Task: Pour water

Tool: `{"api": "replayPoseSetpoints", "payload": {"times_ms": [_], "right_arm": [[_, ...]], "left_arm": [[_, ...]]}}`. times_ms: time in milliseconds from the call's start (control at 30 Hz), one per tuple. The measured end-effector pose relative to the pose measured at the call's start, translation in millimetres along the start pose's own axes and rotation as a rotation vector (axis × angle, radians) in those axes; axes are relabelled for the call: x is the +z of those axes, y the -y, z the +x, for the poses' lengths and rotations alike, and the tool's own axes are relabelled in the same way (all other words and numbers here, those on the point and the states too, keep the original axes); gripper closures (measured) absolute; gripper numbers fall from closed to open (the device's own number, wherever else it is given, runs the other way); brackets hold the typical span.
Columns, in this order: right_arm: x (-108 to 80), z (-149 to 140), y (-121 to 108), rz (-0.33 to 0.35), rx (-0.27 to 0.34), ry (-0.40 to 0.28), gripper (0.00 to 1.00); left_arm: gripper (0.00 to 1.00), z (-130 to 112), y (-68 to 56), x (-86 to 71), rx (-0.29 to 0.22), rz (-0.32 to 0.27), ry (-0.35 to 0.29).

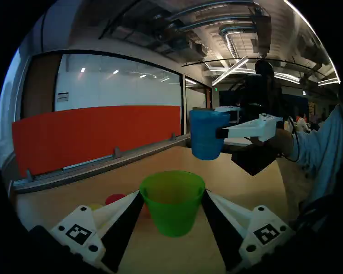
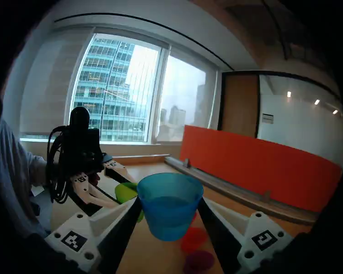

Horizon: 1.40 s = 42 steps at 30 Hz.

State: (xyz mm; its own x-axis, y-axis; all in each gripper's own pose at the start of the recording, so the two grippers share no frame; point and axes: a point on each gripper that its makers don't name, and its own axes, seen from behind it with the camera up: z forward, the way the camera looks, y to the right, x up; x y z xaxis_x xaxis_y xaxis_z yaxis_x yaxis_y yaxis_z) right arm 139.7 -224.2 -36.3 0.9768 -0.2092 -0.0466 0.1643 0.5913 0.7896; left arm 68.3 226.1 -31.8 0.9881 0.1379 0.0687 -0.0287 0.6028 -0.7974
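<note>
Between the fingers of your left gripper (image 1: 172, 195), the green cup (image 1: 172, 208) is clamped upright from both sides. It sits low near the wooden table (image 1: 244, 182), its open mouth placed to receive. Farther off and to the right, your right gripper (image 1: 222, 133) grasps the blue cup (image 1: 207, 134) level and higher than the green rim, and the right gripper view suggests water inside, not yet tipped. You'll likely need to bring blue over green before tilting slowly, or the water lands on the table.

Each view close behind its claw, left claw (image 1: 172, 198) and right claw (image 2: 170, 205) facing each other, table (image 1: 244, 182) shared
</note>
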Motion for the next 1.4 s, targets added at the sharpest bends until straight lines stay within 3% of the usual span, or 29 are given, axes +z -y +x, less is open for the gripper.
{"api": "replayPoseSetpoints", "payload": {"times_ms": [367,1400], "right_arm": [[1.4,21,-13,-0.014,-0.114,-0.007,0.12],[31.7,66,-38,-0.053,-0.505,-0.013,0.12]], "left_arm": [[0.13,6,-11.8,4.1,-0.002,-0.019,-0.028],[0.13,12,-11.9,19.3,-0.003,-0.039,-0.022]]}}
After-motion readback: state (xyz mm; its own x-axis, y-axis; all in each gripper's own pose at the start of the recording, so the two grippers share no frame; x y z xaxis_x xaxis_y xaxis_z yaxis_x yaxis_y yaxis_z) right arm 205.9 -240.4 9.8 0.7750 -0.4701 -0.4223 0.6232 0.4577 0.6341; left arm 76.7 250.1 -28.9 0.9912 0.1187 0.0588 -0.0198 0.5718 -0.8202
